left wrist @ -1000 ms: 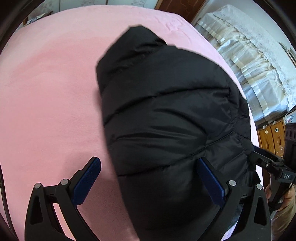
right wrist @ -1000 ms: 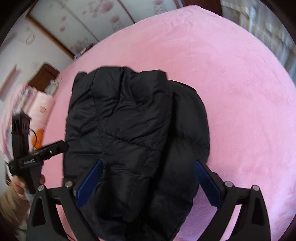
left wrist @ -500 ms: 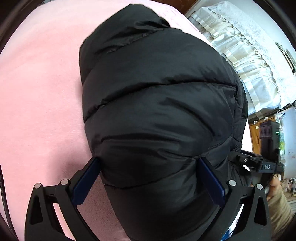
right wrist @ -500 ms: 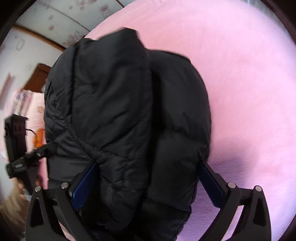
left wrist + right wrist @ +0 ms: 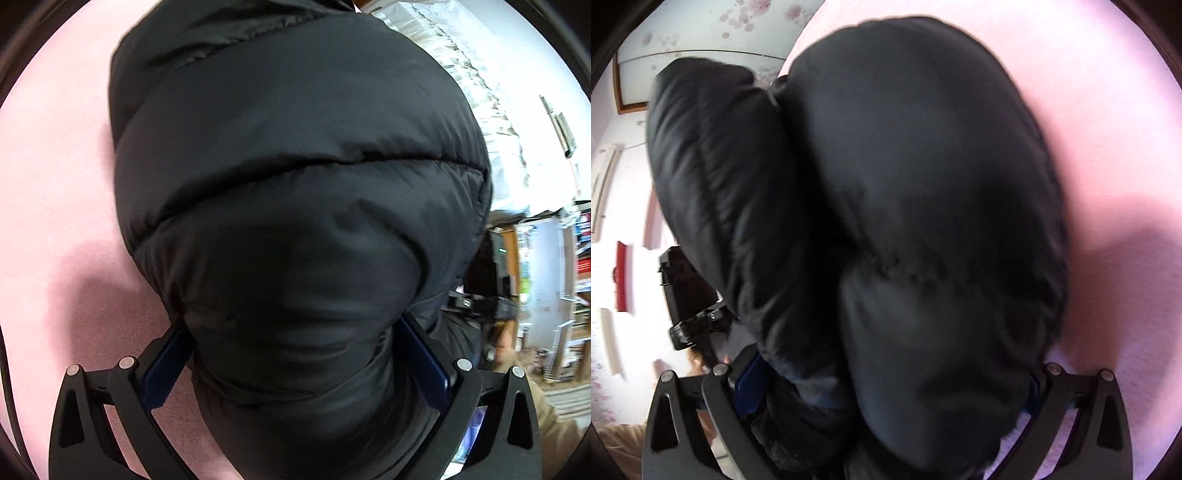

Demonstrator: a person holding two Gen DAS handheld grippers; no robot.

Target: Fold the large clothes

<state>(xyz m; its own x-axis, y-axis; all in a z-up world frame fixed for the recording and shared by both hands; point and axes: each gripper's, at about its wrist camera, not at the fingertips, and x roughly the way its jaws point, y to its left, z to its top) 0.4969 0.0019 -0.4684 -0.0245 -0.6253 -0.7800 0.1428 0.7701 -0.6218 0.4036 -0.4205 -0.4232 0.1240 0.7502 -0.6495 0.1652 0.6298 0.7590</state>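
The left gripper (image 5: pixel 293 354) had the black jacket (image 5: pixel 295 192) bunched between its two blue-padded fingers (image 5: pixel 168 363), both pads pressing into the puffy fabric, so it was holding the jacket with its jaws fairly wide around the thick bundle. The jacket swelled up ahead of this gripper and filled most of its view, its quilted seams running across in front of the fingers. The pink blanket (image 5: pixel 55 206) lay to the gripper's left and below the jacket, carrying a shadow near the left finger. Off to its right stood pale frilled curtains (image 5: pixel 491 122), and part of the other tool showed there past the jacket's edge. The right gripper (image 5: pixel 890 387) also had the jacket (image 5: pixel 916 184) packed between its fingers (image 5: pixel 750 384), gripping it in the same wide way; the right pad was mostly buried in cloth. Ahead of it the jacket rose in two padded folds side by side, blurred. The blanket (image 5: pixel 1108 147) spread to this gripper's right
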